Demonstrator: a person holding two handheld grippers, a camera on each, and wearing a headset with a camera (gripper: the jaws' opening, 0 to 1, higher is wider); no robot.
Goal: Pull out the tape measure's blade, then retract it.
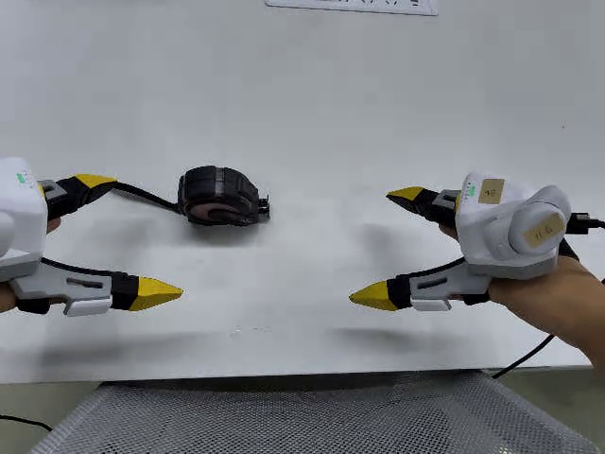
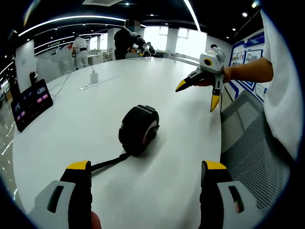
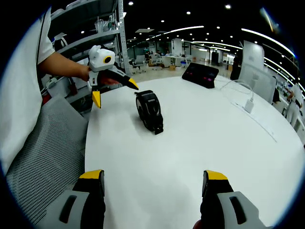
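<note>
A black tape measure (image 1: 220,197) lies on the white table (image 1: 312,113), its wrist strap trailing left and its blade tip pointing right; the blade is inside the case. The same tape measure (image 2: 138,130) sits ahead of the left jaws, and as tape measure (image 3: 149,110) it lies well ahead of the right jaws. My left gripper (image 1: 132,236) stands open at the left, just short of the case, its far fingertip near the strap. Well to the right of the case, my right gripper (image 1: 388,246) is open and holds nothing.
The table's front edge (image 1: 284,374) runs close below both grippers, with a grey mesh surface (image 1: 312,416) under it. A dark tablet (image 2: 29,102) and a white charger with cable (image 2: 93,78) lie farther off on the table. People stand in the far background.
</note>
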